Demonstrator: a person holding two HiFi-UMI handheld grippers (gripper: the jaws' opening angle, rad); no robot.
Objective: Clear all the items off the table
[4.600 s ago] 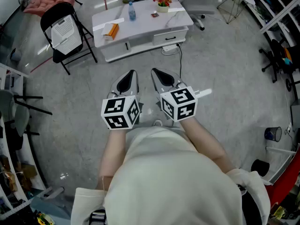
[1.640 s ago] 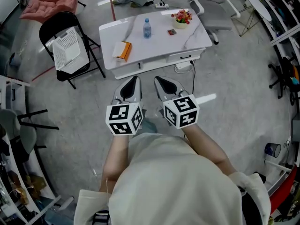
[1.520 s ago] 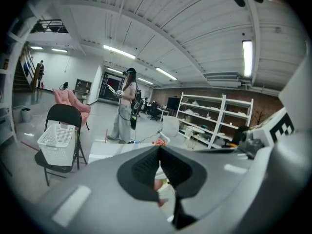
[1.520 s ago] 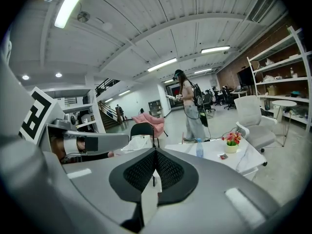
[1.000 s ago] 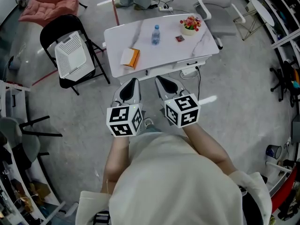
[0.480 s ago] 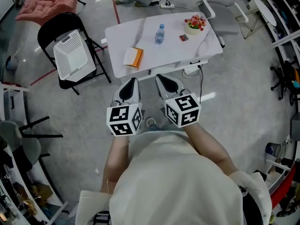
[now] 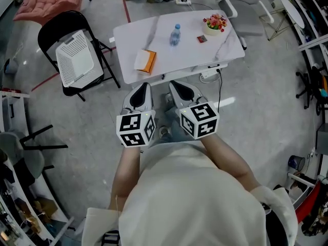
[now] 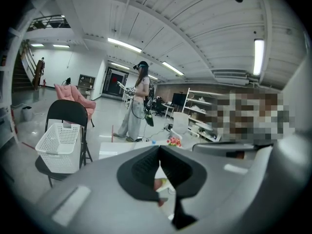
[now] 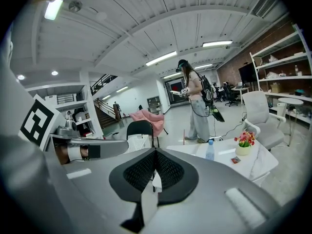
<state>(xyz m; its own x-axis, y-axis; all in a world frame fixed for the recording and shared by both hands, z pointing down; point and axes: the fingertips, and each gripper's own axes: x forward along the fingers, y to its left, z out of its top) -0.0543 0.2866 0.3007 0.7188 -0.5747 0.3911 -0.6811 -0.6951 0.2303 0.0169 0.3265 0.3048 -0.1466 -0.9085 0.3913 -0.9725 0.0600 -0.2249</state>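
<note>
White table [image 7: 189, 53] ahead, left gripper [image 7: 144, 86] and right gripper [image 7: 172, 84] side by side, angled slightly downward, each pressed together, empty

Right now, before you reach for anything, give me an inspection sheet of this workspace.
Surface: white table, marbled top, just ahead of the person.
Job's things: water bottle, orange-and-white box, flower pot and small red item, all on the table and apart from each other.
Clutter: nothing seen.
Grippers: left gripper shut, empty; right gripper shut, empty; neither is over the table.
Cables: cable hanging below the table's front; power strip on the floor beyond.
Surroundings: white basket on a black folding chair beside the table; office chair; standing person beyond.
</note>
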